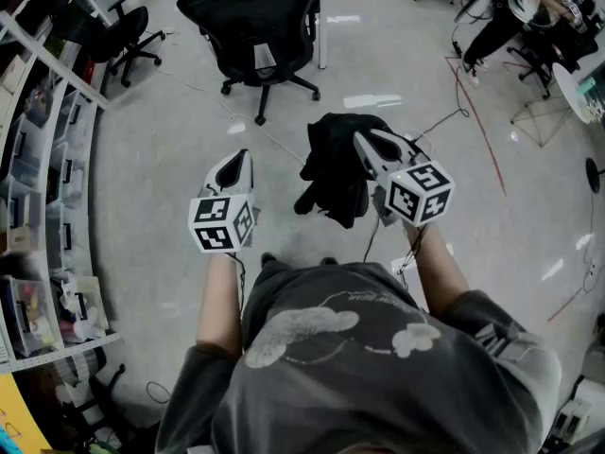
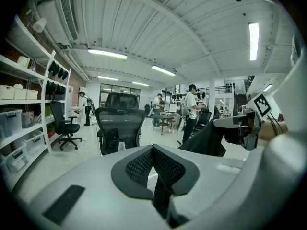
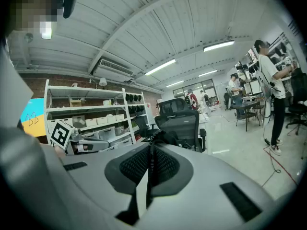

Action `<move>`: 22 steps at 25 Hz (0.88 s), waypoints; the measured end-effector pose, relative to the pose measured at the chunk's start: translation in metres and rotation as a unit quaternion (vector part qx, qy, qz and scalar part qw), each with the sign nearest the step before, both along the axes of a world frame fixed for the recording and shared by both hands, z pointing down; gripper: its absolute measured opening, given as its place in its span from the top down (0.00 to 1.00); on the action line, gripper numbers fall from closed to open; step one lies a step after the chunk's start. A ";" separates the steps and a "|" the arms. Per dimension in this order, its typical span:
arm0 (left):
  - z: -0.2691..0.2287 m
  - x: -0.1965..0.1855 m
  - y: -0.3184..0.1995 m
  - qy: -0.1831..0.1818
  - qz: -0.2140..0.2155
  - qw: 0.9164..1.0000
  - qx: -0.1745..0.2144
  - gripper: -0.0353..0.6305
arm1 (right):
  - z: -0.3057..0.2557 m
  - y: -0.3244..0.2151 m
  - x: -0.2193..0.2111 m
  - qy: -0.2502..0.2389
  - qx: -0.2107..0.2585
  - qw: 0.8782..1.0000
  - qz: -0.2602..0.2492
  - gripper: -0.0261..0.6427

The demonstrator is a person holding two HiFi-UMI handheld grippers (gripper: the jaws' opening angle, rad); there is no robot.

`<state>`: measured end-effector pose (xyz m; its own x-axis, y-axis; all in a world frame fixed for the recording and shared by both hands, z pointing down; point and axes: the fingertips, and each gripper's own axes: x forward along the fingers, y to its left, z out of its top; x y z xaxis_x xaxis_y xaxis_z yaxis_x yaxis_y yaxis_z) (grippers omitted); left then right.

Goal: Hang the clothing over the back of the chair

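Note:
A black mesh office chair (image 1: pixel 257 28) stands on the pale floor ahead of me, its back turned toward me. The black clothing (image 1: pixel 336 173) hangs bunched in the air from my right gripper (image 1: pixel 362 140), which is shut on a fold of it. In the right gripper view a thin strip of dark cloth (image 3: pixel 158 139) sits pinched at the jaw tips of the right gripper (image 3: pixel 151 150), with the chair (image 3: pixel 180 123) beyond. My left gripper (image 1: pixel 241 156) hovers to the left of the garment, shut and holding nothing. From the left gripper (image 2: pixel 153 150) I see the chair (image 2: pixel 120 126) and the hanging clothing (image 2: pixel 208 138).
White shelving with bins (image 1: pixel 43 168) lines the left side. A second black chair (image 1: pixel 128 31) stands by it. Cables (image 1: pixel 477 112) trail over the floor at right, near desks and seated people (image 1: pixel 515 12). A person (image 2: pixel 192 110) stands farther off.

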<state>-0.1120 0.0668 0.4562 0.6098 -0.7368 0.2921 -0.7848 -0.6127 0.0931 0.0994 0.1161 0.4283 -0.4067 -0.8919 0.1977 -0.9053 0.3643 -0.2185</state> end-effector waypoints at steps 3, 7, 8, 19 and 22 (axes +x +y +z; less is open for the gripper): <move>-0.002 0.005 0.002 0.000 0.003 1.000 0.000 0.95 | 0.003 0.004 0.003 0.001 -0.006 1.000 -0.001 0.97; -0.001 0.013 0.003 0.001 0.003 1.000 -0.002 0.95 | 0.006 0.004 0.009 -0.001 -0.009 1.000 -0.006 0.97; -0.001 0.014 0.003 0.001 0.003 1.000 -0.002 0.95 | 0.006 0.005 0.010 -0.004 -0.009 1.000 -0.007 0.97; 0.006 0.020 0.009 0.006 -0.009 1.000 -0.014 0.95 | 0.005 -0.002 0.029 -0.023 -0.004 1.000 -0.018 0.97; 0.011 0.014 -0.004 0.001 -0.011 1.000 -0.016 0.95 | 0.007 -0.015 0.033 -0.034 -0.002 0.999 -0.009 0.97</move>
<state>-0.0980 0.0628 0.4675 0.5940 -0.7399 0.3157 -0.7978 -0.5921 0.1137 0.1321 0.1014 0.4354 -0.4346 -0.8841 0.1717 -0.8818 0.3789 -0.2808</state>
